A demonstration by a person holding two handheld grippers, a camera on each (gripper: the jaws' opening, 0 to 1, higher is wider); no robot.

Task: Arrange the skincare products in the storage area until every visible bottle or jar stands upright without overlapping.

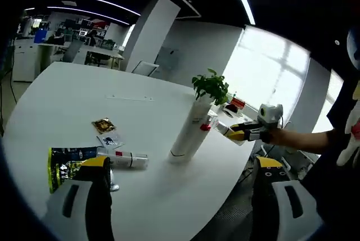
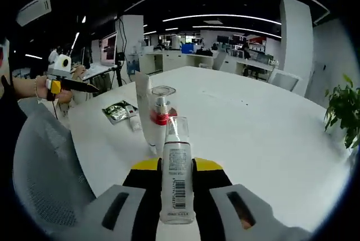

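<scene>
Office lighting running bright, ceiling LED strips (image 2: 236, 27) glowing w/ mild glare, window (image 1: 270, 75) blowing out white in left gripper view, table (image 1: 146, 140) showing soft faint shadows, fisheye bending straight lines near edges, focus holding fairly sharp centre, bkgd softening.

right gripper (image 2: 177, 182) clamped, left gripper (image 1: 180, 196) jaws spread wide

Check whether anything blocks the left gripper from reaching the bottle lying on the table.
Nothing visible does. In the left gripper view, the lying bottle rests on the white table just beyond the left gripper. The dark packet lies beside it, not in the way.
</scene>
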